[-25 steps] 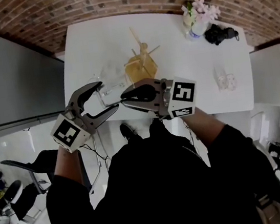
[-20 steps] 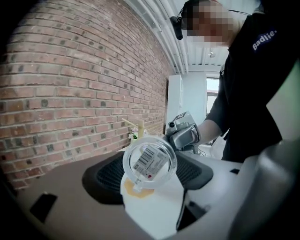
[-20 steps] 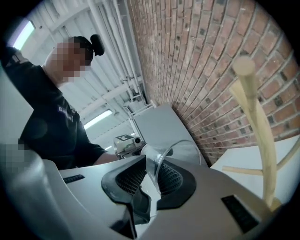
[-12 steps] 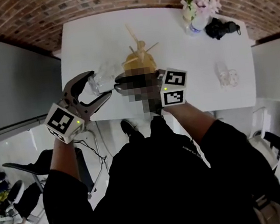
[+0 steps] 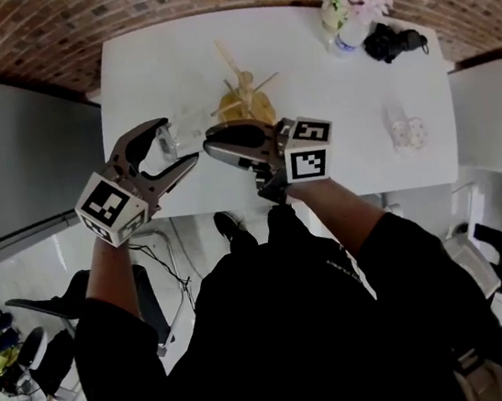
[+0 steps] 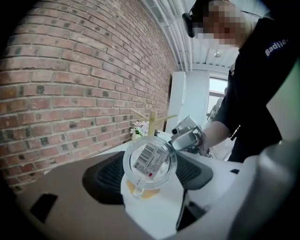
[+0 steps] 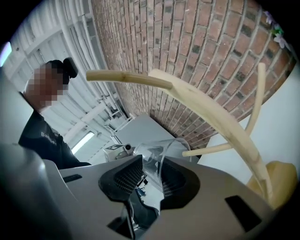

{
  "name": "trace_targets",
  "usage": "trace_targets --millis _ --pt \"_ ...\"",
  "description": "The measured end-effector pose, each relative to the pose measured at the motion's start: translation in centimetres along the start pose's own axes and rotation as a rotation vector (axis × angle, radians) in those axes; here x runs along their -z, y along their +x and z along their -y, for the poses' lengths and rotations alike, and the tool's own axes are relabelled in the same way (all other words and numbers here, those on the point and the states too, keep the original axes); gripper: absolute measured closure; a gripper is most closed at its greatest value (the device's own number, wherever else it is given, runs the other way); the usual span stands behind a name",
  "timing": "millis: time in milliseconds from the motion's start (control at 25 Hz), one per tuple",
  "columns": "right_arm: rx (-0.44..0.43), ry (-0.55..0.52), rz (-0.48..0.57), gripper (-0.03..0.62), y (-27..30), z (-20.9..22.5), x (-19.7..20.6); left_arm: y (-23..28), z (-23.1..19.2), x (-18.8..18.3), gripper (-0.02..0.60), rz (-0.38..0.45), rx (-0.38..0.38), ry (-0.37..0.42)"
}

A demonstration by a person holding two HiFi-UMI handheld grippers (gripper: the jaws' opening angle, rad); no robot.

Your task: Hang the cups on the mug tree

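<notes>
A clear cup (image 5: 175, 133) with a barcode label on its bottom (image 6: 150, 157) hangs above the white table's near edge. My left gripper (image 5: 178, 142) is shut on its body, one pad on each side (image 6: 151, 171). The right gripper (image 5: 211, 143) faces it from the right. Its jaws have just been opening, and the cup's thin wall (image 7: 159, 150) stands between the pads (image 7: 149, 176) with a gap showing. The wooden mug tree (image 5: 244, 101) stands just behind both grippers, its pegs bare (image 7: 211, 112).
On the white table (image 5: 166, 58) a vase of flowers (image 5: 351, 19) and a black object (image 5: 393, 43) sit at the far right. A small clear glass item (image 5: 406, 134) is near the right front edge. A brick wall (image 6: 70, 93) runs behind the table.
Both grippers have shifted toward the mug tree with the cup between them. The right gripper has rolled, and its jaws have parted from the cup's rim.
</notes>
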State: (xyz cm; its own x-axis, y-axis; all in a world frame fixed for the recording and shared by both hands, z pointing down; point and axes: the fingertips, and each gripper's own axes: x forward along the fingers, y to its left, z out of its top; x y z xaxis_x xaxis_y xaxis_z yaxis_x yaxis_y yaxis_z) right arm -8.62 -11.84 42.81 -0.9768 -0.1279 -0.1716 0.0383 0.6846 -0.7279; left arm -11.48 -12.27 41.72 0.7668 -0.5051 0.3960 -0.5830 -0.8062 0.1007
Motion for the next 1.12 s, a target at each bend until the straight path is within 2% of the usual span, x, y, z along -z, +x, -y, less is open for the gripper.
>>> trace_targets --millis 240,600,1120 --pt "0.02 0.08 -0.026 0.461 -0.7 1.1 0.2 1.0 -0.1 0.3 0.258 -0.007 0.01 -0.008" --pt "0.029 0.127 -0.062 0.453 -1.8 2.2 0.8 2.3 0.1 0.7 0.258 -0.013 0.01 0.041" --pt "0.084 0.138 -0.073 0.424 -3.2 4.1 1.4 4.1 0.4 1.6 0.258 -0.058 0.005 0.196"
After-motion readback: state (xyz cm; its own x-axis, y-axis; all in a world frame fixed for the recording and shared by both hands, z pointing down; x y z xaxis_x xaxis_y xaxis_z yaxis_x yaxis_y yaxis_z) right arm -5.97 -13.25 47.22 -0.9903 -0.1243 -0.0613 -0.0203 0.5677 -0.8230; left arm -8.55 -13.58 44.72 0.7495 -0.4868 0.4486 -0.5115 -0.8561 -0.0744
